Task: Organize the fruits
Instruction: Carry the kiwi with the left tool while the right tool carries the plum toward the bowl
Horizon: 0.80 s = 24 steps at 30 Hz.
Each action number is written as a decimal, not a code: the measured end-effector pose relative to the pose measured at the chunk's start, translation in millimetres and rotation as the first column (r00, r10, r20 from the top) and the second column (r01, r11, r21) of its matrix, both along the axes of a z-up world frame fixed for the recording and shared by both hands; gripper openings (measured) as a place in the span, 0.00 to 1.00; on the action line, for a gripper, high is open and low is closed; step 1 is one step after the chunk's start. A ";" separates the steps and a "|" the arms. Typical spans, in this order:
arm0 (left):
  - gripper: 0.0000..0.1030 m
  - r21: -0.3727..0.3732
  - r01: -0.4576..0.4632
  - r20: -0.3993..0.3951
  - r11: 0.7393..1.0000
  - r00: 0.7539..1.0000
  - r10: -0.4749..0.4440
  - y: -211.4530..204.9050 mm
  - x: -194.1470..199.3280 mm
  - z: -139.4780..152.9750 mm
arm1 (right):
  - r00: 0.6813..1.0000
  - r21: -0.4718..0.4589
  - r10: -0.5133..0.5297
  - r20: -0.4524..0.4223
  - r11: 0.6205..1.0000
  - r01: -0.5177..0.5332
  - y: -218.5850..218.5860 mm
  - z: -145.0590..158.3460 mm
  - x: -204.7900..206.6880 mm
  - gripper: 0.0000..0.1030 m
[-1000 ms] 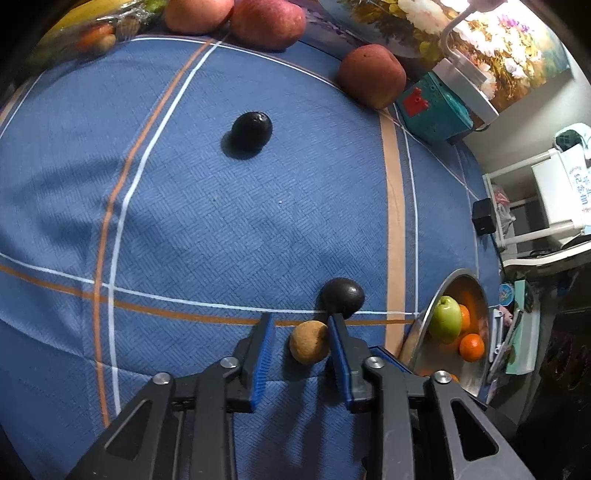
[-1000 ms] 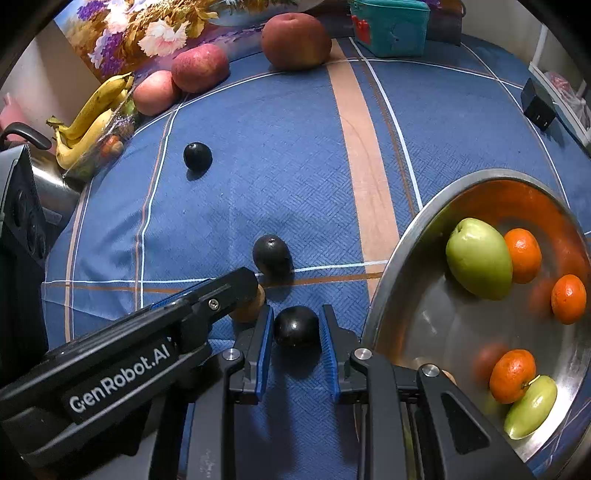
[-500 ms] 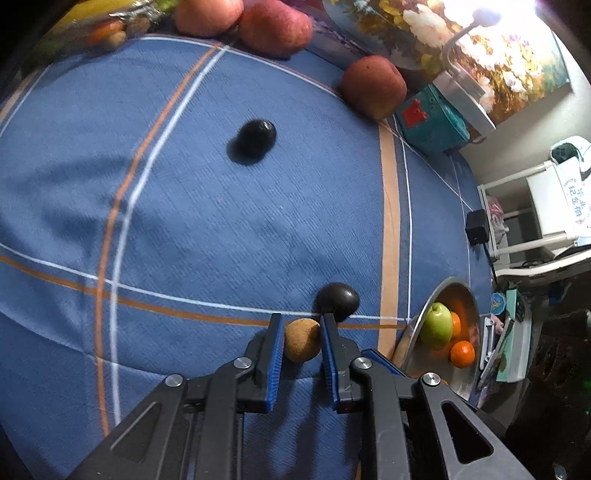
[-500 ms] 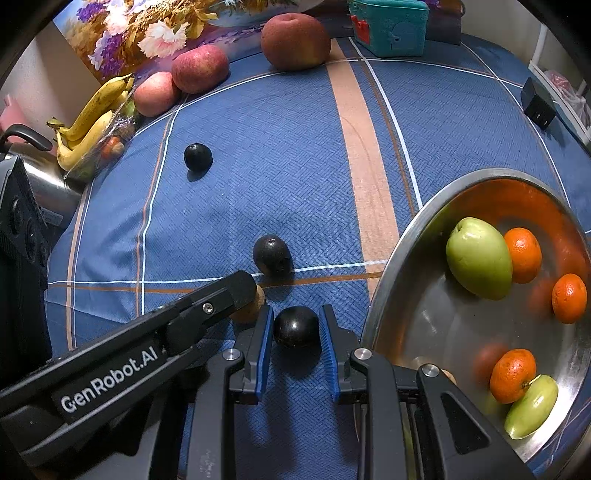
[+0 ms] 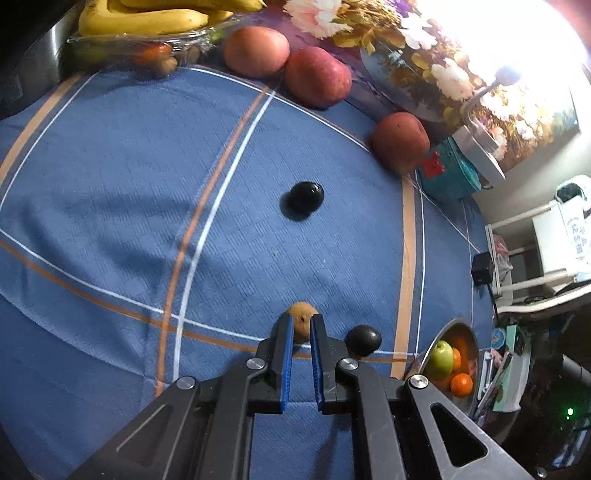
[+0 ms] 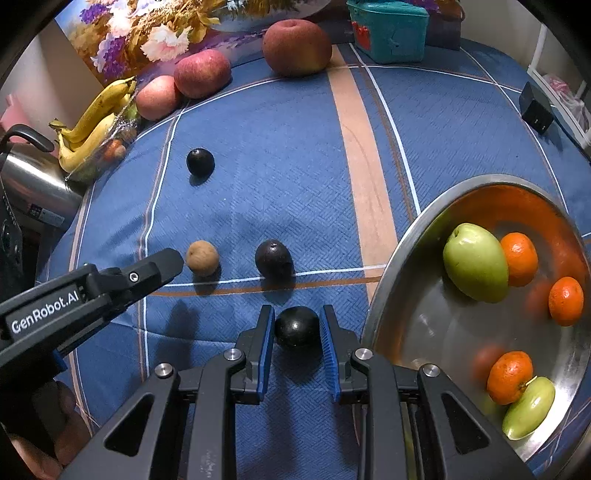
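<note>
My left gripper [image 5: 302, 326] is shut on a small brown round fruit [image 5: 302, 325] and holds it above the blue cloth; it also shows in the right wrist view [image 6: 202, 258], at the left gripper's tip [image 6: 162, 264]. My right gripper [image 6: 297, 325] stands around a dark plum [image 6: 296, 327], its blue pads close to the plum's sides. Another dark plum [image 6: 273, 259] lies just beyond it, and a third [image 6: 200, 161] lies farther back. A steel bowl [image 6: 399, 258] at the right holds green fruits and several oranges.
Three red apples [image 6: 202, 73], bananas [image 6: 94, 122] on a wrapped tray, a steel kettle [image 6: 33, 177], a teal box [image 6: 388, 29] and a flower painting line the far edge. A black adapter [image 6: 535, 112] lies at the right.
My left gripper closed on the brown fruit, lifted it and moved left, away from the nearest plum. My right gripper has stayed around its dark plum.
</note>
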<state>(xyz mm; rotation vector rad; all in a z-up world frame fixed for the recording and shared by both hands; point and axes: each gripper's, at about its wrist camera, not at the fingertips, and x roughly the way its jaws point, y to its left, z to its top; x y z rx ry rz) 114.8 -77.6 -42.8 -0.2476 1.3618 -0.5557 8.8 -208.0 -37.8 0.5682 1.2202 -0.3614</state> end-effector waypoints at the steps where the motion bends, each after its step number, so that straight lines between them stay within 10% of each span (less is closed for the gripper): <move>1: 0.12 -0.005 -0.004 0.000 1.000 1.000 0.004 0.8 1.5 -0.3 | 1.000 0.002 0.000 0.004 1.000 0.000 -0.2 1.0 -0.6 0.25; 10: 0.28 0.021 0.028 0.001 0.999 1.000 -0.028 -15.8 3.9 -10.1 | 1.000 0.002 0.004 0.011 1.000 -0.004 0.6 3.8 -0.8 0.25; 24: 0.24 0.043 0.058 0.025 0.997 0.998 -0.059 -30.8 -3.1 -9.1 | 1.000 0.003 -0.001 0.015 1.000 0.001 0.2 3.2 2.6 0.25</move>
